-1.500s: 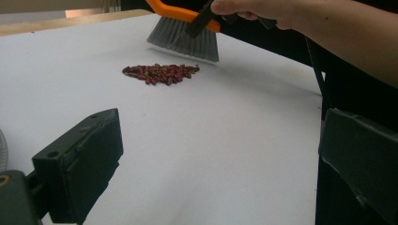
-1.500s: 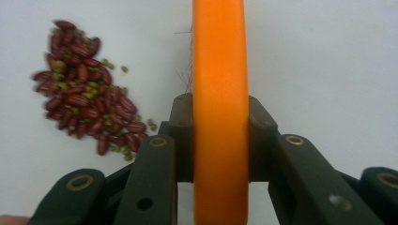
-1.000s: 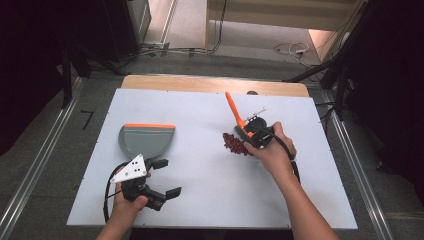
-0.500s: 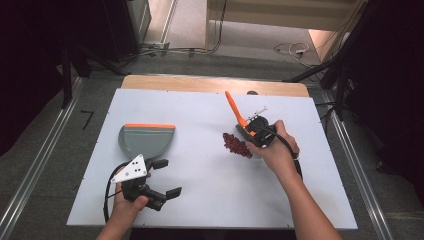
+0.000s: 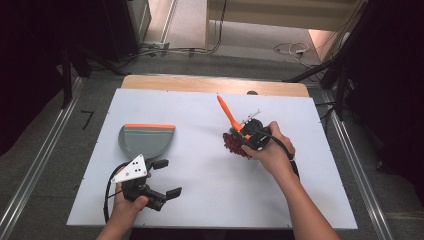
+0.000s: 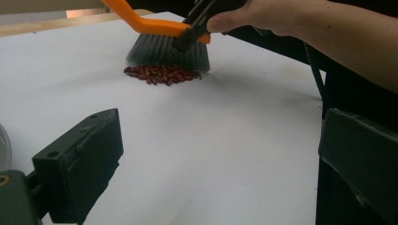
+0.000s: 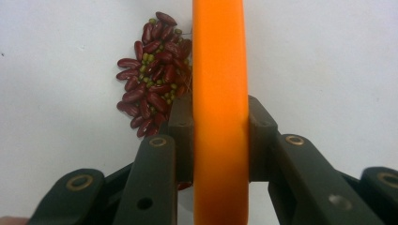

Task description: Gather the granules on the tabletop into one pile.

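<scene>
Over on the white table [image 5: 200, 210], the pile of beans [image 5: 233, 145] is basically the centre of everything, so I'll go from there. It's mostly dark red kidney beans with little green ones mixed in, and it sits right of the table's middle. Directly behind the pile, touching it, is a hand brush [image 5: 231, 118] with an orange back and handle and grey bristles; from the left gripper view you can see the bristles [image 6: 165, 52] resting on the table right at the far edge of the beans. The right gripper [image 5: 253, 139] is clamped tight on the orange back of that brush, one jaw on each side, pinching it with no slack, and the person's right hand [image 5: 272, 152] is just to the right of the pile. The handle sticks up and away from the beans toward the wooden strip [image 5: 210, 84] at the far edge of the table. Well to the left of the beans there's a grey dustpan [image 5: 144, 141] with an orange rim, lying apart from the pile. The left gripper [image 5: 162, 179] hangs nearer the person than the dustpan, well clear of the beans, jaws spread wide with nothing between them.
</scene>
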The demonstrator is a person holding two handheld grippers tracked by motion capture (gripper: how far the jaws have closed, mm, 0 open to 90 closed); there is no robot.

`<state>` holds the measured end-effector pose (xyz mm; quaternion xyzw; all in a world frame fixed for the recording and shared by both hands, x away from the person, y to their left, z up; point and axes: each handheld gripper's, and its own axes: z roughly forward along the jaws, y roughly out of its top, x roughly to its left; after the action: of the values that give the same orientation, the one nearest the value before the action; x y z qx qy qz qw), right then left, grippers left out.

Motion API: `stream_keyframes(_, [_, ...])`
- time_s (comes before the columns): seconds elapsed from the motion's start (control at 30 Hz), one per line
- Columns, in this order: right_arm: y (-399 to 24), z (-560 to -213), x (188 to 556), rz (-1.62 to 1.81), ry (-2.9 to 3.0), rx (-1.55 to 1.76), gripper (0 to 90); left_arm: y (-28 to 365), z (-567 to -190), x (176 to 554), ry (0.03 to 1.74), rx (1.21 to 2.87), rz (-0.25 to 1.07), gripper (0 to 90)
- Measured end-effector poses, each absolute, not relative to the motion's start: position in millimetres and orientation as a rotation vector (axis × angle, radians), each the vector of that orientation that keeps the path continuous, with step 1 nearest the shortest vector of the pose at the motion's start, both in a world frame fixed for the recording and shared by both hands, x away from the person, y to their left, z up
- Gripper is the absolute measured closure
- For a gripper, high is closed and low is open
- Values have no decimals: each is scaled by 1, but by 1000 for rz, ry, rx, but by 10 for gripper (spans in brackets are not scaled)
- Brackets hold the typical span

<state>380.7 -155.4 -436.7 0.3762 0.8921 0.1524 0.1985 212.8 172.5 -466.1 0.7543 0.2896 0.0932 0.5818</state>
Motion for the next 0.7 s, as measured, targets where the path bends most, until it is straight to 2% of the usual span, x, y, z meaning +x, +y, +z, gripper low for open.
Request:
stream_keyframes(0.2, [-166, -423, 381, 516, 2534, 956, 684, 173, -466, 213, 678, 1758, 218, 12])
stream_keyframes(0.43, [-188, -405, 368, 625, 2744, 571, 684, 172, -466, 213, 679, 1760, 218, 12])
stream_keyframes(0.7, [-184, -424, 361, 582, 2916, 402, 684, 169, -467, 213, 676, 1760, 213, 12])
